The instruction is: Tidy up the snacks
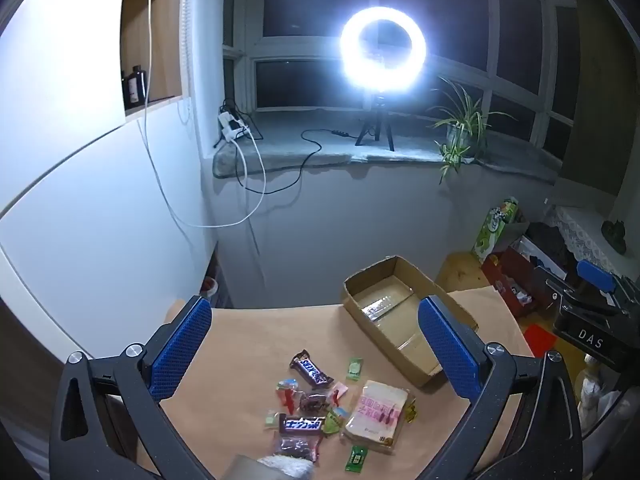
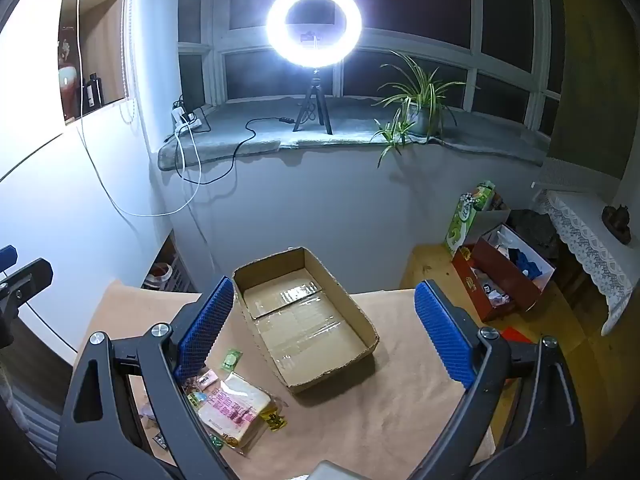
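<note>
Small wrapped snacks lie heaped on a paper-covered table (image 1: pixel 248 320), just beside an empty cardboard box (image 2: pixel 360 320). The left gripper (image 1: pixel 316 344) hovers above the heap, jaws spread wide, holding nothing; the right gripper (image 2: pixel 324 328) hangs over the box, equally released. A brown Snickers bar (image 1: pixel 311 368) reads "SNICKERS"; a second bar (image 1: pixel 301 425) carries Chinese characters. A bagged bread loaf (image 1: pixel 376 414) bears pink print, unreadable. All look light, with crinkly, slippery wrappers; the bars seem best pinched across their firm middles, the soft bread gently.
</note>
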Demonstrator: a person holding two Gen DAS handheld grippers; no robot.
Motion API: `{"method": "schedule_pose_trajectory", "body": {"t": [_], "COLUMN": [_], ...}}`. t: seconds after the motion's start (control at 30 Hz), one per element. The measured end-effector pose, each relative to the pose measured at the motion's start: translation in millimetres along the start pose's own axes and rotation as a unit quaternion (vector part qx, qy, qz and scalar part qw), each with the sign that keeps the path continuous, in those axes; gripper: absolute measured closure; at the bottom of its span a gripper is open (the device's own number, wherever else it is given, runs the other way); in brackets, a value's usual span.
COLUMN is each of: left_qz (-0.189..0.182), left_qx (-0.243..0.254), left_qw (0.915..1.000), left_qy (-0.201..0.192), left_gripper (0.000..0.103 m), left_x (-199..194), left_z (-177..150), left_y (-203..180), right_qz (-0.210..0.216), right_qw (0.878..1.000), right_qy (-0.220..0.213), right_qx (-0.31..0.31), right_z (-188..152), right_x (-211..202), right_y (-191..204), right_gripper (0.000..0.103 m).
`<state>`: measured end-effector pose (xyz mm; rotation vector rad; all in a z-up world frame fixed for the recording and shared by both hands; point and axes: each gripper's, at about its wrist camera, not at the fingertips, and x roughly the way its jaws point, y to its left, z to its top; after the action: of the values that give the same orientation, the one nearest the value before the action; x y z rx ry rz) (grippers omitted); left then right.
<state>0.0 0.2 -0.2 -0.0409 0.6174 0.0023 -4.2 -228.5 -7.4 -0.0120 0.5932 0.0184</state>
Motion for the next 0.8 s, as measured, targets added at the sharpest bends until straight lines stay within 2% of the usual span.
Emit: {"method": "schedule_pose_trajectory", "body": {"t": [0.8], "left_qz": [-0.001], "left_qx": [0.001], "left_qw": [1.0], "left_qy": [0.008], "left_gripper": [0.001], "left_x": [6.3], "left_z": [1.4], "left_y": [-4.8], "right_qz": [0.004], "right_qw": [1.0], "right_qy": [0.007], "right_qx": [0.006], "right_z": [2.5], "right_x": [1.5], "right_y": [0.6], "right_gripper": [0.008]}}
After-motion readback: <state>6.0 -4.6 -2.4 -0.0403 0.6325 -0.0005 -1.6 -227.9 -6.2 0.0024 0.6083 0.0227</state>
